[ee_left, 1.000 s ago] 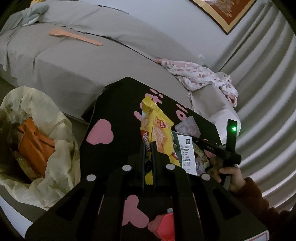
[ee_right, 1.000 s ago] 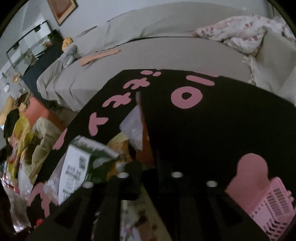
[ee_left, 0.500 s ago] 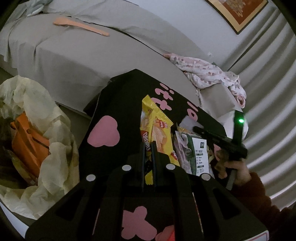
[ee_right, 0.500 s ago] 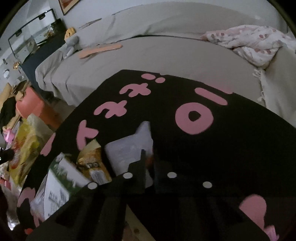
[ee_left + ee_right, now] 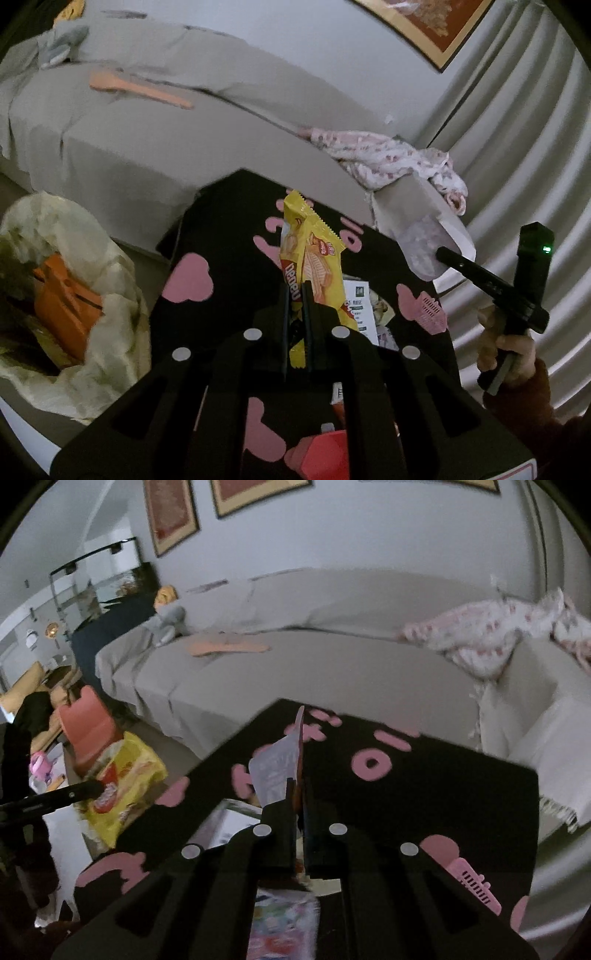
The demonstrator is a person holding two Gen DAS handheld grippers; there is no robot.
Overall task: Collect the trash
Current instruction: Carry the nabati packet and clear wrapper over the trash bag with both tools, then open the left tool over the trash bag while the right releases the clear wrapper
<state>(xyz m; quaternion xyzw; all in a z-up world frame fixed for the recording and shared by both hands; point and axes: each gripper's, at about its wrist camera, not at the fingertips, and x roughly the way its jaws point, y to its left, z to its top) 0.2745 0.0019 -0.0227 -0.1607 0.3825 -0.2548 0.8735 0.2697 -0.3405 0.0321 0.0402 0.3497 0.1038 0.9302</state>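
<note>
Before a grey sofa (image 5: 155, 147), black pink-patterned table (image 5: 229, 229).

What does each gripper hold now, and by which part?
The left gripper holds a yellow wafer wrapper by its lower end. The right gripper holds a pale silvery wrapper by its lower edge.

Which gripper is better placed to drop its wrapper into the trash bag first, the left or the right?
Left, probably. The left gripper grips the yellow wrapper with the trash bag open nearby; the right gripper, holding a pale packet, sees none.
</note>
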